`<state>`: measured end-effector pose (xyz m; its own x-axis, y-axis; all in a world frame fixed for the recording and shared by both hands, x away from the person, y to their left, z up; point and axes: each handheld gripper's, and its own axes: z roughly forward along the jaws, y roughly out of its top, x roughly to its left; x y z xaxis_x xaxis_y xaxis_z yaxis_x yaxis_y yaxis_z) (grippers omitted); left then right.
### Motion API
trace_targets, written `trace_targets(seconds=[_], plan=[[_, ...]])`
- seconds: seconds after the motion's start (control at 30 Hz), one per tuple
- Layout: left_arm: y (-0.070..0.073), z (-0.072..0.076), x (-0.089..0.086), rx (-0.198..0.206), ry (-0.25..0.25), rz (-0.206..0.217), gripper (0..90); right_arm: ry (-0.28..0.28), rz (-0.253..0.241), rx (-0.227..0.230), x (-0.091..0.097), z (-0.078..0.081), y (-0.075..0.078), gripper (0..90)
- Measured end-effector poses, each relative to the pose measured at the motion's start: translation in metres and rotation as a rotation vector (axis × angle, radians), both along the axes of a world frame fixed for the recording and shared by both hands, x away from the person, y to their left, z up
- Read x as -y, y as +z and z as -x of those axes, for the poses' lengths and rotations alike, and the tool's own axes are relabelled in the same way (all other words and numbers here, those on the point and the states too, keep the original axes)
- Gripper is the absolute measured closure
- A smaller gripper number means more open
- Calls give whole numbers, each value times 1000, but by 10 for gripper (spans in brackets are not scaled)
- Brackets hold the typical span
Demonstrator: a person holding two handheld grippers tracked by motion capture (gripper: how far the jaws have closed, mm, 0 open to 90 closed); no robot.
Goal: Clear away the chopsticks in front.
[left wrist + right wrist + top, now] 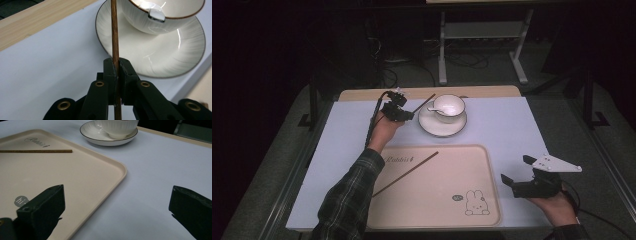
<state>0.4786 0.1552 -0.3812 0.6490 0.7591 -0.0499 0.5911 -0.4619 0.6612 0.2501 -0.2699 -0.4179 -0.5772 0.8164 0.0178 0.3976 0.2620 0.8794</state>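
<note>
While clenched on a chopstick (114, 30), left tongs (118, 65) beside saucer (160, 55), right tongs (117, 207) released, wide apart.

from my seat the cup (165, 15) above the saucer (155, 50) is cut off by the top edge in the left gripper view, its spoon (156, 13) partly showing; the chopstick (115, 32) is hidden where it passes between the jaws.

A dark plaid sleeve (346, 200) covers the left forearm; both black grippers show brass-ringed pivots (99, 83), the right gripper (515, 172) topped by a grey three-cornered plate (557, 163).
</note>
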Motion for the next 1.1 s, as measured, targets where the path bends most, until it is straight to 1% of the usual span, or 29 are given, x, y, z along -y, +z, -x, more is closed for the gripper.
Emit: trace_targets(seconds=[0.17, 0.2, 0.23, 0.27, 0.33, 0.37, 0.4, 0.43, 0.47, 0.5, 0.57, 0.6, 0.63, 0.7, 0.73, 0.8, 0.83, 0.93, 0.97, 1.0, 1.03, 1.07, 1.1], plan=[[3, 21, -17, -5, -9, 14, 843, 2, 3, 0, 0, 0, 0, 0], [3, 31, -22, -4, -15, 20, 843, 3, 5, -2, -1, 0, 0, 0], [2, 36, -25, -8, -15, 24, 844, 3, 5, -2, -1, 0, 0, 0], [2, 36, -25, -8, -15, 24, 843, 3, 5, -2, -1, 0, 0, 0], [0, 47, -31, -9, -14, 26, 843, 3, 7, 0, -1, 0, 0, 0], [-2, 58, -36, -4, -14, 30, 843, 3, 6, 1, -1, 0, 0, 0], [-2, 58, -36, -4, -14, 30, 844, 2, 7, 0, -2, 0, 0, 0], [-5, 69, -42, -5, -17, 34, 844, 2, 7, -1, -2, 0, 0, 0], [-7, 75, -45, -8, -15, 38, 844, 2, 8, -1, -2, 0, 0, 0], [-7, 75, -45, -8, -15, 38, 843, 2, 8, -1, -2, 0, 0, 0], [-10, 87, -50, -15, -13, 54, 843, 2, 8, -3, -2, 0, -1, 0], [-14, 99, -53, -22, -9, 66, 843, 3, 11, -3, -2, 0, -1, 0], [-14, 99, -53, -22, -9, 66, 843, 2, 12, -3, -2, 0, -1, 0], [-16, 110, -56, -24, -15, 66, 844, 1, 13, -3, -2, 0, -1, 0], [-18, 121, -58, -30, -15, 72, 843, 1, 13, -4, -3, 0, -1, 0], [-19, 131, -60, -32, -19, 80, 844, 0, 13, -3, -3, 0, -1, 0], [-19, 131, -60, -32, -19, 80, 844, 0, 13, -3, -3, 0, -1, 0], [-20, 148, -57, -37, -36, 91, 844, 1, 14, -2, -3, 0, 0, 0], [-24, 159, -53, -47, -54, 79, 843, 1, 15, -2, -4, 0, 0, 0], [-24, 159, -53, -47, -54, 79, 843, 1, 15, -2, -4, 0, 0, 0], [-26, 163, -50, -54, -62, 78, 843, 2, 15, -2, -4, 0, 0, 0], [-30, 171, -44, -74, -86, 66, 843, 2, 15, -2, -4, 0, 0, 0], [-32, 174, -40, -78, -97, 60, 843, 2, 15, -2, -4, 0, 0, 0]])
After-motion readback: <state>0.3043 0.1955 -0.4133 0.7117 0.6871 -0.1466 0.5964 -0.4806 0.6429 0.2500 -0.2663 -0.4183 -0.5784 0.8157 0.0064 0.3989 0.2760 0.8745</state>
